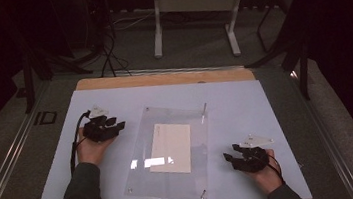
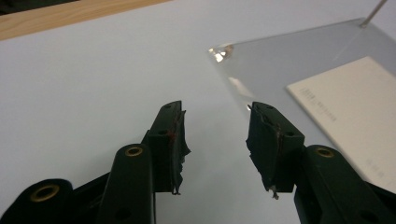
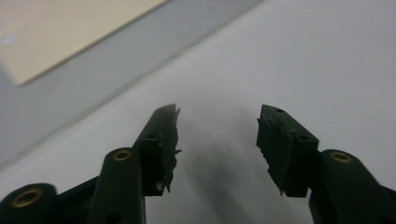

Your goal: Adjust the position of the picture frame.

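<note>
Glossy clear plastic sheet [image 1: 170, 153], matt paper card [image 1: 171, 147]

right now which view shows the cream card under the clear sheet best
The high view: the whole cream card lies under the clear sheet. The left gripper view gives part of it, closer, with faint print; the right gripper view catches a blurred corner.

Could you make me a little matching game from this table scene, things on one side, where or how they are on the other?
Things:
1. left gripper
2. right gripper
3. cream card
4. clear sheet

Descriptions:
A. lies flat on the light blue table cover
B. open, at the sheet's right near corner
C. rests in the middle of the sheet
D. open, beside the sheet's left edge

Pairs: 1-D, 2-B, 3-C, 4-A
</note>
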Demonstrator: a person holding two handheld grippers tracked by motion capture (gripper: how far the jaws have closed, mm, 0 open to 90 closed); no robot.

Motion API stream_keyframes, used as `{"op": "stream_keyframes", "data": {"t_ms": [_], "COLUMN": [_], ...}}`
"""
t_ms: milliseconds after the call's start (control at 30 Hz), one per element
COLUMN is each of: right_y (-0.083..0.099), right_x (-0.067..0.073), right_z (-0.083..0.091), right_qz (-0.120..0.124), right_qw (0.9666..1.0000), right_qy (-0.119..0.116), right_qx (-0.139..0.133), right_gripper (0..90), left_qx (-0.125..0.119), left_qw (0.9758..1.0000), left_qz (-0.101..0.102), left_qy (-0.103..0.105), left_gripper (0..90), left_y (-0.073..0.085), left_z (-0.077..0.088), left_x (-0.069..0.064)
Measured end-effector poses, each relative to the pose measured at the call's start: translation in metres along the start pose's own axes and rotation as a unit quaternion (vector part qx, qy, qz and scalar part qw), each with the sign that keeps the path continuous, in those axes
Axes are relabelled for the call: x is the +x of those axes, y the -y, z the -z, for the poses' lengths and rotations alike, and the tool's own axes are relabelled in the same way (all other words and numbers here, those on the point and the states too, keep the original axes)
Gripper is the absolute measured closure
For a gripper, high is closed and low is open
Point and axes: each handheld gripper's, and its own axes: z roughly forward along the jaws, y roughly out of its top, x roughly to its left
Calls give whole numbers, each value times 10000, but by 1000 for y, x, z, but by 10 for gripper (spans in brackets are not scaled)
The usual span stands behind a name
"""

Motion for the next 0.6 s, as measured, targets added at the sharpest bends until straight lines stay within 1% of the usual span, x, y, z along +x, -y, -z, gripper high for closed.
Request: {"op": "stream_keyframes", "data": {"t_ms": [33, 67, 100, 200, 233, 267, 300, 333, 367, 400, 500, 600], "right_y": [0, 1, 2, 5, 5, 6, 7, 7, 8, 8, 12, 13], "right_x": [0, 3, 9, 18, 18, 23, 29, 31, 34, 38, 45, 50], "right_z": [0, 1, 3, 5, 5, 7, 8, 9, 11, 12, 13, 12], "right_qz": [0, 35, 98, 193, 193, 232, 310, 351, 394, 445, 772, 909], "right_qw": [10000, 10000, 9997, 9988, 9988, 9984, 9975, 9969, 9959, 9948, 9902, 9852], "right_qy": [0, -70, -237, -451, -451, -519, -626, -699, -801, -897, -1143, -1430], "right_qx": [0, -8, -15, -52, -52, -68, -102, -124, -135, -157, -218, -261], "right_gripper": [486, 495, 507, 522, 522, 526, 545, 546, 550, 549, 548, 529], "left_qx": [0, 19, 22, 38, 38, 80, 76, 108, 115, 158, 211, 191], "left_qw": [10000, 9999, 9999, 9995, 9995, 9990, 9990, 9987, 9985, 9982, 9976, 9969], "left_qz": [0, -44, -67, -243, -243, -348, -355, -382, -388, -439, -486, -560], "left_qy": [0, 91, 151, 213, 213, 251, 275, 324, 363, 379, 448, 510], "left_gripper": [563, 563, 563, 542, 536, 536, 532, 533, 533, 533, 529, 529], "left_y": [0, -7, -11, -22, -22, -28, -31, -33, -36, -38, -44, -47], "left_z": [0, -8, -11, -25, -25, -33, -37, -42, -47, -51, -61, -68], "left_x": [0, -5, -8, -20, -20, -26, -29, -31, -34, -37, -45, -52]}}
